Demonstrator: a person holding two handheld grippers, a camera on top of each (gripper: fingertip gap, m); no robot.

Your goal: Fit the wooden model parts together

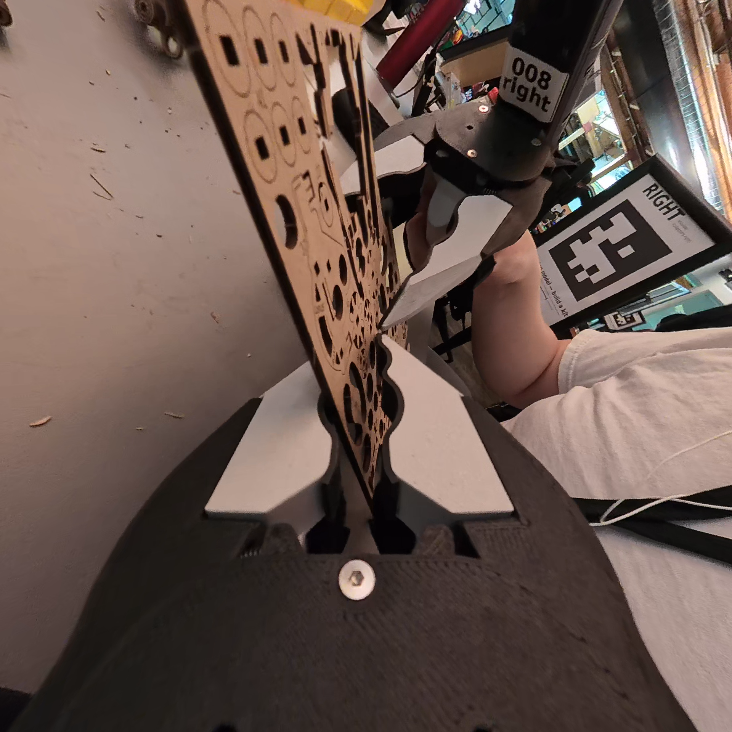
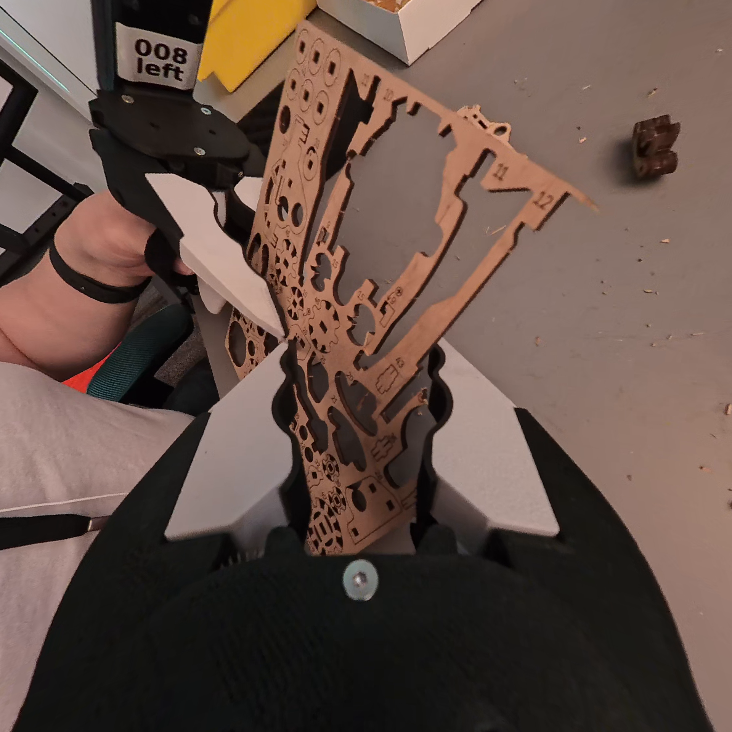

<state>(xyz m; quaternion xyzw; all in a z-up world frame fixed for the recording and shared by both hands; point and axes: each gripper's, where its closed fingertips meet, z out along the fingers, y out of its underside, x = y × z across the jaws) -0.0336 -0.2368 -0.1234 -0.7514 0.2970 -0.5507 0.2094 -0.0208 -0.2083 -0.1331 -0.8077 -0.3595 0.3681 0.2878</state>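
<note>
Both claws on one laser-cut sheet, held up over the bench.

The thin tan laser-cut plywood parts sheet (image 2: 400, 253), riddled with gear-shaped cut-outs and with large pieces already gone, stood tilted above the grey bench (image 2: 594, 356), carried by both claws. The left claw (image 1: 358, 400) was clamped on its lower edge; the right claw (image 2: 358, 396) sat with its jaws spread wider, the sheet lying between them, and contact there could not be told. The sheet looked light and stiff but fragile, its narrow bridges likely to snap, so the solid border seemed the safest hold. A small dark brown assembled wooden piece (image 2: 655, 146) lay well apart on the bench. A white cardboard box (image 2: 412, 31) stood at the far edge, its contents too little seen to name.
</note>
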